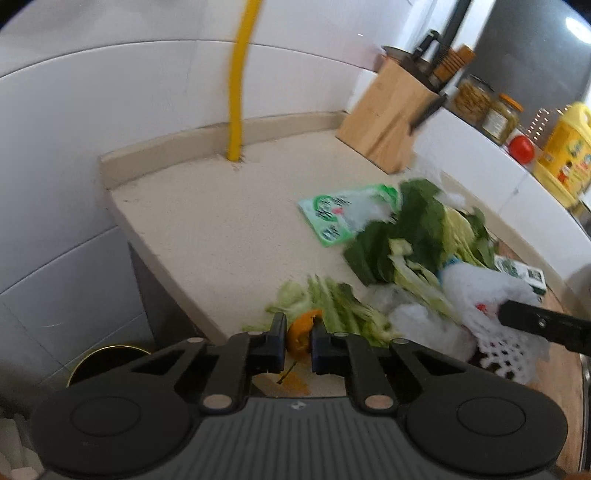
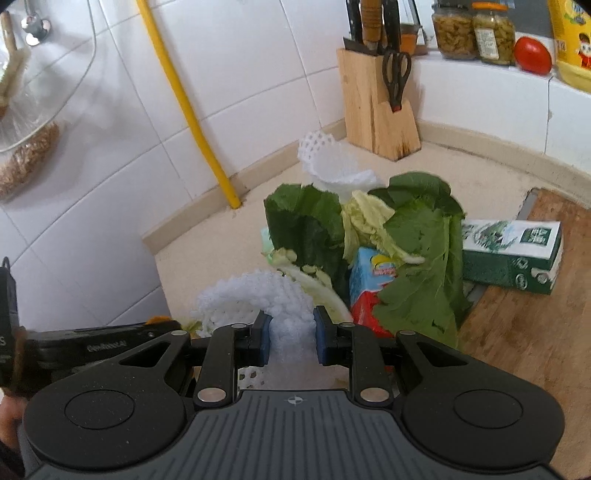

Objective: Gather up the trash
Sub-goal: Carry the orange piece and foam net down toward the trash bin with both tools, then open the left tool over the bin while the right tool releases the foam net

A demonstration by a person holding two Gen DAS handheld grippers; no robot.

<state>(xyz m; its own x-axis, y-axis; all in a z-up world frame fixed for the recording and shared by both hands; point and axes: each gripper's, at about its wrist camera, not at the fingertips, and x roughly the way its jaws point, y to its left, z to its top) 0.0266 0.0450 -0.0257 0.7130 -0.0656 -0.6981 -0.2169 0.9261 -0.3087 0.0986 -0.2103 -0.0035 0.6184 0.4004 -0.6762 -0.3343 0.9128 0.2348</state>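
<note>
Left gripper (image 1: 298,341) clamped on orange peel (image 1: 300,338); right gripper (image 2: 290,338) clamped on white foam net (image 2: 258,295).

Peel: orange, curled, held above the counter's (image 1: 207,229) front edge, beside pale green leaf scraps (image 1: 332,302). Net: white, lattice-textured, bunched between blue pads (image 2: 264,334), lifted near the front edge. Behind it, dark leafy greens (image 2: 417,258), a blue-red carton (image 2: 369,280) and a second foam net (image 2: 332,166) are piled mid-counter. Both grippers are levelled forward, side by side.

Home kitchen: white wall tiles are backing a beige countertop (image 1: 207,221), where a wooden knife block (image 2: 376,110) is standing far right; pickle jars (image 2: 472,31), a tomato (image 2: 532,55) and a cooking-oil jug (image 1: 567,155) are lining the ledge.
</note>
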